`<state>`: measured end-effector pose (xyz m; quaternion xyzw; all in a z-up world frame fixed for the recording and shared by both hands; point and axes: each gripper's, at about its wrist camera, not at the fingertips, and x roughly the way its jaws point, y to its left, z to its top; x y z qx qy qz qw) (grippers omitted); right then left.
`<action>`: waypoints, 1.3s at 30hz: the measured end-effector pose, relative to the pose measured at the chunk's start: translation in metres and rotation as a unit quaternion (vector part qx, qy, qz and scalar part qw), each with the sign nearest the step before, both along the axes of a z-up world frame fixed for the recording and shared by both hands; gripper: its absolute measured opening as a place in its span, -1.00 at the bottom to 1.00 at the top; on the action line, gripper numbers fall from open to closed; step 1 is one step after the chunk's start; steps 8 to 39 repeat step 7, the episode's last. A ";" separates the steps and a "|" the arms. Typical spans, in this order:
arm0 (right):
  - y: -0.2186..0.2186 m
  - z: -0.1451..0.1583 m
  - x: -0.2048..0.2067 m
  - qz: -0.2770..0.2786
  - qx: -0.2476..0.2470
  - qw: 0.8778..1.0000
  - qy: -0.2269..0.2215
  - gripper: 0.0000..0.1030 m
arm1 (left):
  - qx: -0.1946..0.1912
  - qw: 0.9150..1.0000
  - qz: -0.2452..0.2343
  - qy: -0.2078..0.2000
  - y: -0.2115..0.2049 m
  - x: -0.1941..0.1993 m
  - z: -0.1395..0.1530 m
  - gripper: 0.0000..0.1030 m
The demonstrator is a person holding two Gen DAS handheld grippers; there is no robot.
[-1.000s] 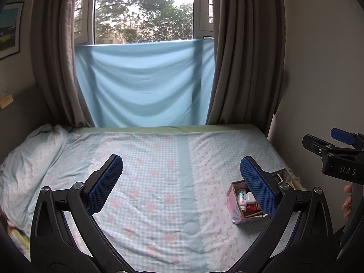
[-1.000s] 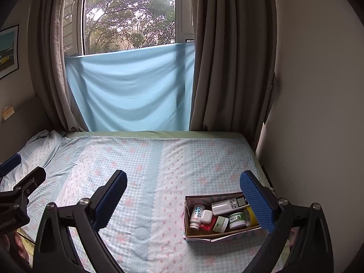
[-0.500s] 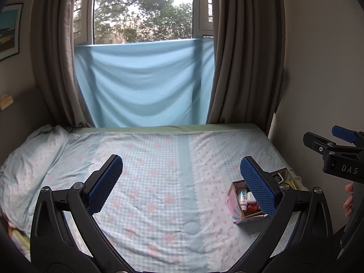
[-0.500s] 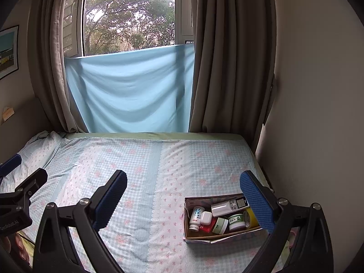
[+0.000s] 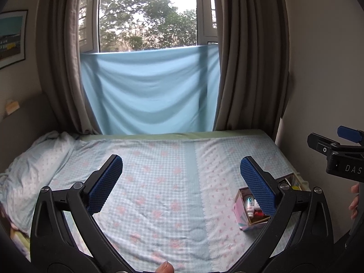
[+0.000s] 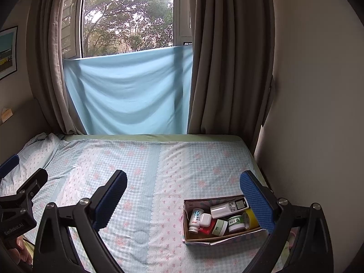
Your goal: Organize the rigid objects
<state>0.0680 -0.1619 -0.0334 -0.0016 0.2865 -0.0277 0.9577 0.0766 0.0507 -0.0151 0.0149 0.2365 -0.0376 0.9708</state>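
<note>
Hovering over the bed (image 6: 141,182), left tongs (image 5: 182,182) and right tongs (image 6: 183,195) gape wide, empty. Cardboard box (image 6: 188,232), near right edge: white remote (image 6: 228,207), bottle (image 6: 195,218), white case (image 6: 205,219), jars (image 6: 235,223). Presumably light, stiff, slick plastic; grip across bodies. Labels illegible; "DAS" and "GenRoboLAI" readable on tong housings.

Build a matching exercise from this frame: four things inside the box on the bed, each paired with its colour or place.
Things:
1. remote
2. bottle
3. jar
4. case

Descriptions:
A. green label, right part of the box
B. small plain white, beside the bottle
C. screen and buttons, along the far wall
D. blue print, left end

Pairs: 1-C, 2-D, 3-A, 4-B
</note>
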 end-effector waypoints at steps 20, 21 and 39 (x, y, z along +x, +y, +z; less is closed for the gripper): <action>-0.001 -0.003 0.004 -0.004 0.002 1.000 0.006 0.92 | -0.013 1.000 -0.002 0.002 0.007 0.008 -0.004 1.00; -0.001 -0.003 0.004 -0.004 0.002 1.000 0.006 0.92 | -0.013 1.000 -0.002 0.002 0.007 0.008 -0.004 1.00; -0.001 -0.003 0.004 -0.004 0.002 1.000 0.006 0.92 | -0.013 1.000 -0.002 0.002 0.007 0.008 -0.004 1.00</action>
